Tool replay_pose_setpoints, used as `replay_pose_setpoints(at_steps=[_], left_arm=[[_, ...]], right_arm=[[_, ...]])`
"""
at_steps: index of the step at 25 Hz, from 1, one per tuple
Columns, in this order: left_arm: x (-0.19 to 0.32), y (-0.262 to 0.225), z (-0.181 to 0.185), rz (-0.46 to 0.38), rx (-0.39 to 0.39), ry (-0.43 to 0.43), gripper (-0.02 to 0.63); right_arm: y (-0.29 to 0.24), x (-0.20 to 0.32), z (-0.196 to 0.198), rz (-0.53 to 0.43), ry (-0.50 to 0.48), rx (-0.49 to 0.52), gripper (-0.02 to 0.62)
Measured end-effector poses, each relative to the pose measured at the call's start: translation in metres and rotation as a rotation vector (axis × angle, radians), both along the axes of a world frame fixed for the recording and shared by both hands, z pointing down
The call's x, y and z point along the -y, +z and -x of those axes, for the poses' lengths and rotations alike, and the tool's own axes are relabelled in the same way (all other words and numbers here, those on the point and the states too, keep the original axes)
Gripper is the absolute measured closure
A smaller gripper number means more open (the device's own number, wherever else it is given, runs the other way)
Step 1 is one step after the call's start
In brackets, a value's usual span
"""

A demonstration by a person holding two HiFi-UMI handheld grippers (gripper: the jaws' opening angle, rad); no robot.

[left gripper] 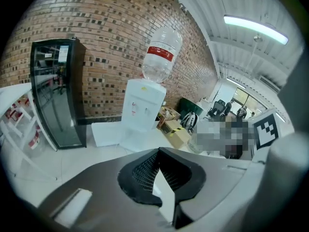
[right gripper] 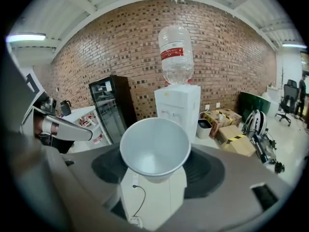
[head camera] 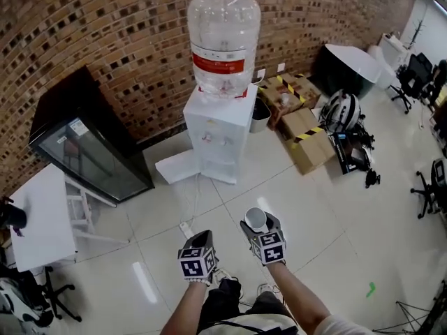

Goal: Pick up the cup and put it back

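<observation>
- We stand on a pale tiled floor (head camera: 307, 208) and look steeply down at our own two grippers, held out at waist height.
- The right gripper (head camera: 257, 223) is closed round a small white cup (right gripper: 154, 146). Its dark pads press on the cup's two sides, with the jaws set fairly wide to fit it.
- The cup is upright and looks empty. We judge it is held level and mouth up so it stays steady while carried.
- The cup hangs in the air over the floor, touching nothing but the gripper, so the pick-up looks done and the putting back is not.
- The left gripper (head camera: 200, 240) is just to the left of the right one. Its jaw tips meet and it holds nothing. It seems parked out of the way, since one gripper is enough for a cup.
- Straight ahead on the far side, well apart from us, a white water dispenser (head camera: 218, 135) stands against a brick wall (head camera: 105, 26), with a large clear bottle (head camera: 223, 37) upturned on top.
- Both grippers face the dispenser, so we judge it the likely return spot, though we cannot tell where the cup belongs.
- Far left is a black glass-door fridge (head camera: 91, 152), and near left a white worktop (head camera: 38, 218).
</observation>
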State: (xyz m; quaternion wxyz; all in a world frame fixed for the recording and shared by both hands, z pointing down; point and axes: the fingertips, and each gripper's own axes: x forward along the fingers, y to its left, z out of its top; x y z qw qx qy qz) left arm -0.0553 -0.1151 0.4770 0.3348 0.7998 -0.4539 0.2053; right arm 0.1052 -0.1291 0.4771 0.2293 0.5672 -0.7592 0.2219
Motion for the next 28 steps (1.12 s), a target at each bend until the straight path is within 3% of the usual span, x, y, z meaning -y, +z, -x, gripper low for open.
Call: replay_pose_setpoints(at_steps=[8, 16, 21, 28], left_arm=[[-0.071, -0.048, -0.035, -0.058, -0.028, -0.101, 0.606], [-0.186, -0.079, -0.076, -0.110, -0.052, -0.189, 0.606], [-0.248, -0.093, -0.082, -0.121, -0.070, -0.223, 0.606], [-0.288, -0.095, -0.075, -0.128, -0.058, -0.237, 0.606]], right_arm=[[-0.039, -0.084, -0.024, -0.019, -0.109, 0.000, 0.267], [-0.070, -0.200, -0.071, -0.063, -0.215, 0.027, 0.267], [-0.087, -0.257, -0.091, -0.066, -0.244, 0.015, 0.267], [-0.096, -0.295, -0.091, -0.072, -0.234, 0.025, 0.266]])
